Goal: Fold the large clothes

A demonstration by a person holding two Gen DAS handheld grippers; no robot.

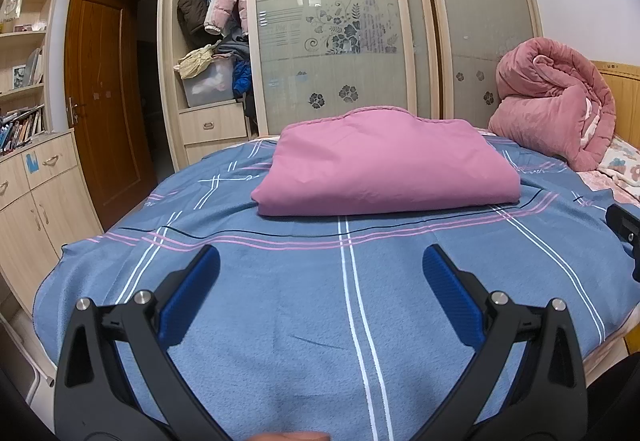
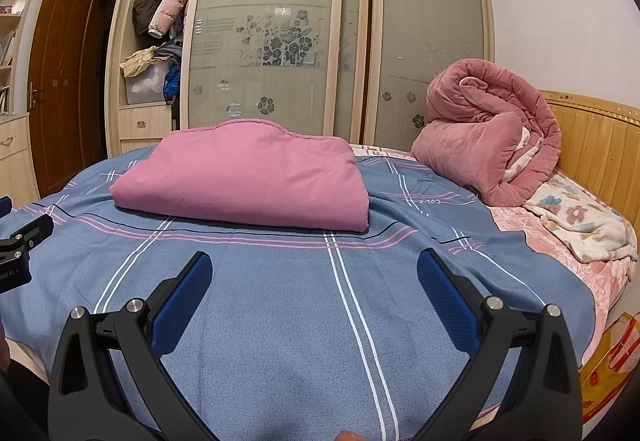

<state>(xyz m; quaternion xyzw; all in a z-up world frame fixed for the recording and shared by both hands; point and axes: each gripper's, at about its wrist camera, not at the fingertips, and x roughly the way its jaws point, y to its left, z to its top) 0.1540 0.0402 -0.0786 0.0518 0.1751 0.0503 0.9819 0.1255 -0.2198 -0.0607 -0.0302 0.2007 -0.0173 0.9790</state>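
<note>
A pink cloth (image 1: 384, 165) lies folded into a thick rectangle on the blue striped bed sheet (image 1: 280, 301); it also shows in the right wrist view (image 2: 248, 181). My left gripper (image 1: 320, 261) is open and empty, held above the sheet in front of the folded cloth, apart from it. My right gripper (image 2: 314, 267) is open and empty too, in front of the cloth and a little to its right. Each gripper shows at the other view's edge: the right one (image 1: 624, 237), the left one (image 2: 20, 241).
A rolled pink quilt (image 2: 492, 133) and a floral blanket (image 2: 576, 221) lie at the headboard (image 2: 600, 145) on the right. A wardrobe with glass sliding doors (image 1: 332, 41) stands behind the bed. A wooden door (image 1: 104, 101) and cabinets (image 1: 36, 193) are on the left.
</note>
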